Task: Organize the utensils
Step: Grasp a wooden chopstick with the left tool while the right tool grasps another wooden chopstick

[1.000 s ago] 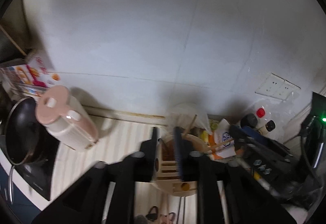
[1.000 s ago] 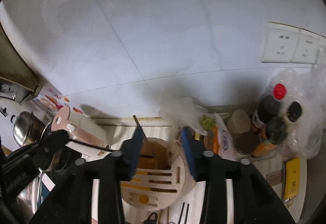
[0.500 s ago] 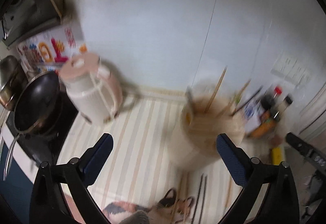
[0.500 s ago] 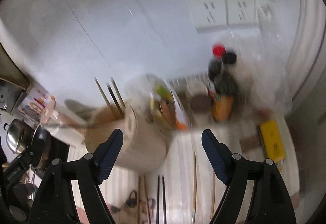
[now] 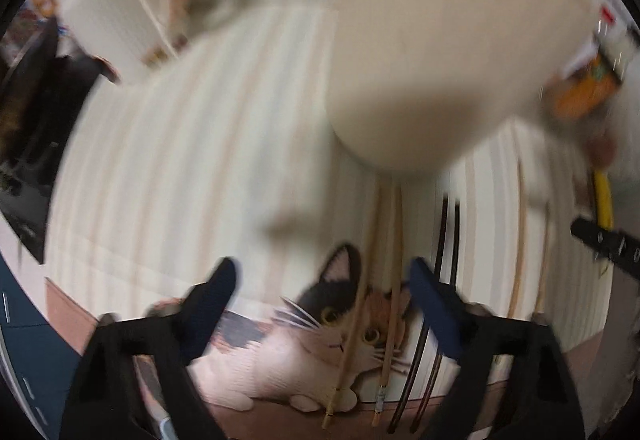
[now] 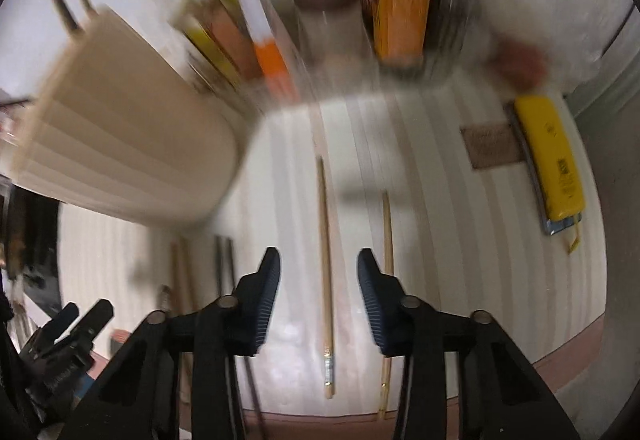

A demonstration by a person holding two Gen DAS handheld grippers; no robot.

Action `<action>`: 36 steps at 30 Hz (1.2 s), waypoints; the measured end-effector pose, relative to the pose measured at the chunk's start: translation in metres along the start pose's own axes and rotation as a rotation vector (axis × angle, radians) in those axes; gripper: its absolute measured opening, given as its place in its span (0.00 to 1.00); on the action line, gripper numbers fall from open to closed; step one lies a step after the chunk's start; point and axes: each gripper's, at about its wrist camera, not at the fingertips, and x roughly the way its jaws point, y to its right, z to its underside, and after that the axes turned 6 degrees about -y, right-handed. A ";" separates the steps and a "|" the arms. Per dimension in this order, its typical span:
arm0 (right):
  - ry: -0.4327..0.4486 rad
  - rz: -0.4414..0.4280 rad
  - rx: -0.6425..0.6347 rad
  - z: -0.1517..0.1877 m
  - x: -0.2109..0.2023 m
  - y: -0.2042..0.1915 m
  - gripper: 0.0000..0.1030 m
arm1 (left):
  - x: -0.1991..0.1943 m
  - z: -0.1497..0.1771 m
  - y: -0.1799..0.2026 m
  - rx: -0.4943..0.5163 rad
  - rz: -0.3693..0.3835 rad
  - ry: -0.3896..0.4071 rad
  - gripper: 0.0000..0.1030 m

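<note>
Several risks face us here, the biggest being the tall cream cylindrical utensil holder, which stands just behind the loose chopsticks on the striped mat; a careless swing could knock it over. Our left gripper, jaws spread and just narrowing, straddles two pale wooden chopsticks at once, so we might pinch both unevenly. Our right gripper, also closing with nothing pinched yet, brackets one light bamboo chopstick, which could roll or skid away.

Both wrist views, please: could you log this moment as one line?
left gripper: open over wooden chopsticks, closing | right gripper: open around chopstick, closing | holder: upright
</note>
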 end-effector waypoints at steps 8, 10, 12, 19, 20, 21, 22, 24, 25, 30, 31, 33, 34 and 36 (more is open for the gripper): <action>-0.116 0.077 -0.028 -0.004 0.060 -0.003 0.38 | 0.057 0.002 0.028 0.088 -0.044 -0.128 0.20; -0.136 0.096 -0.040 -0.005 0.069 -0.005 0.38 | 0.061 0.002 0.030 0.091 -0.043 -0.129 0.09; -0.162 0.109 -0.047 -0.003 0.080 -0.006 0.31 | 0.062 0.003 0.030 0.096 -0.059 -0.129 0.05; -0.214 0.087 -0.075 0.023 0.085 -0.007 0.07 | 0.058 0.016 0.006 0.065 -0.068 -0.140 0.05; -0.228 0.076 -0.083 0.030 0.085 -0.007 0.07 | 0.057 0.018 0.003 0.062 -0.065 -0.145 0.05; -0.239 0.070 -0.094 0.036 0.084 -0.007 0.07 | 0.057 0.020 0.000 0.056 -0.061 -0.148 0.05; -0.250 0.070 -0.109 0.043 0.084 -0.008 0.07 | 0.057 0.022 -0.002 0.052 -0.057 -0.147 0.05; -0.256 0.090 -0.138 0.056 0.082 -0.011 0.07 | 0.057 0.023 -0.005 0.049 -0.052 -0.145 0.05; -0.264 0.097 -0.149 0.061 0.082 -0.013 0.07 | 0.057 0.023 -0.008 0.049 -0.051 -0.146 0.05; -0.297 0.129 -0.175 0.064 0.085 -0.024 0.08 | 0.056 0.027 -0.016 0.056 -0.053 -0.145 0.05; -0.307 0.134 -0.175 0.063 0.086 -0.025 0.08 | 0.056 0.027 -0.015 0.055 -0.053 -0.146 0.05; -0.316 0.141 -0.181 0.061 0.087 -0.030 0.08 | 0.057 0.030 -0.014 0.052 -0.048 -0.144 0.05; -0.321 0.144 -0.184 0.056 0.091 -0.030 0.08 | 0.059 0.033 -0.018 0.054 -0.047 -0.143 0.05; -0.334 0.153 -0.190 0.047 0.089 -0.036 0.08 | 0.060 0.032 -0.020 0.053 -0.047 -0.144 0.05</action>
